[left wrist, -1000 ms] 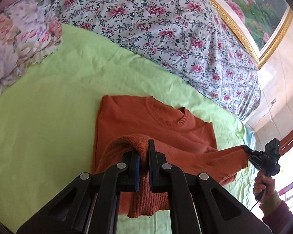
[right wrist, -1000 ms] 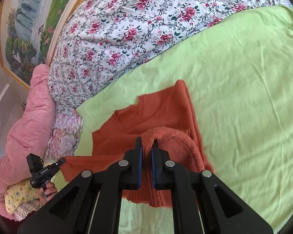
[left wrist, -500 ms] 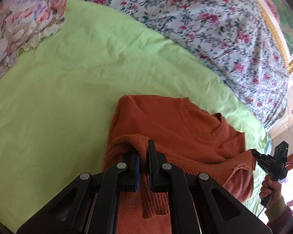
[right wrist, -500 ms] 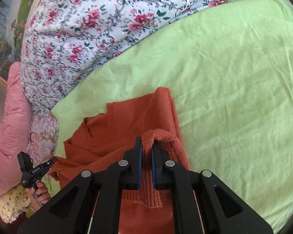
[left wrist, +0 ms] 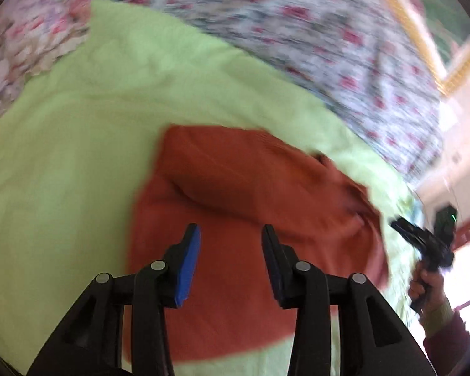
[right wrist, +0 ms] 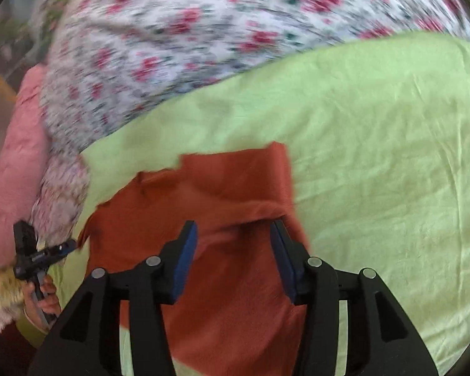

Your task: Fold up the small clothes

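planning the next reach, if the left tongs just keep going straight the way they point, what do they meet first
Most likely the rust-orange knitted sweater lying on the light green bedsheet: it fills the gap between the open left tongs. Blur hides how far off it is.

bed: green sheet (right wrist: 376, 144) | on it: orange sweater (right wrist: 235, 194), floral quilt (right wrist: 203, 31)

The sweater (left wrist: 253, 219) is rust-orange, the sheet (left wrist: 78, 163) plain lime green; at 12 o'clock the quilt (right wrist: 222, 31) is white with pink-red flowers — and the gripper pads (left wrist: 189, 260) are blue.
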The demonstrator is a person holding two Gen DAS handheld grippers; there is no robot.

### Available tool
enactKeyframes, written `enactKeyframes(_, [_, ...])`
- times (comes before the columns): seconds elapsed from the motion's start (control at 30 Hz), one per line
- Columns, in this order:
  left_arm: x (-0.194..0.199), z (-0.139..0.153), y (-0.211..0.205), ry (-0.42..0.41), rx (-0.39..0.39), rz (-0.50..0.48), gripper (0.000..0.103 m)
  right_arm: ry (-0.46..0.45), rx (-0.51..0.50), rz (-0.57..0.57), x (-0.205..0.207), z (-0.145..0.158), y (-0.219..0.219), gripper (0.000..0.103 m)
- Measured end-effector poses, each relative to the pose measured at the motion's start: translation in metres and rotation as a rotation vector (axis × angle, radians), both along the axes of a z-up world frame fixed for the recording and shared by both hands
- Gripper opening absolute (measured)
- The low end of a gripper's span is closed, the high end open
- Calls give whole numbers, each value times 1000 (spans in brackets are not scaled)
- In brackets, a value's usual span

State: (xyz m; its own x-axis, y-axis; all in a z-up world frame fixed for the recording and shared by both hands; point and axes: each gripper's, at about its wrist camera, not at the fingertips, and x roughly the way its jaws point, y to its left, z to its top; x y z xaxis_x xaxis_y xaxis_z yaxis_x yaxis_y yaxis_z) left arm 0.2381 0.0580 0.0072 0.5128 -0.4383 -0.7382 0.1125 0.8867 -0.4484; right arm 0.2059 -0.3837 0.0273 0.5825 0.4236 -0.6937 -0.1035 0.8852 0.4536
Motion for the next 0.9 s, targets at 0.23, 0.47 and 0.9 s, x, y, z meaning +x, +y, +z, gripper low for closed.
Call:
enactKeyframes(0.23, [6,-48,-93,103,76,-223,44,123,20,341,-9,-40,92,50])
enactKeyframes(0.47, [65,-62,-105,121,125,-236,40,235,13,358,43,-80,98,47])
enactKeyframes(0.9, [123,-14,0,-16,210,123,53,22,-136,-10,78,-15,-3,57])
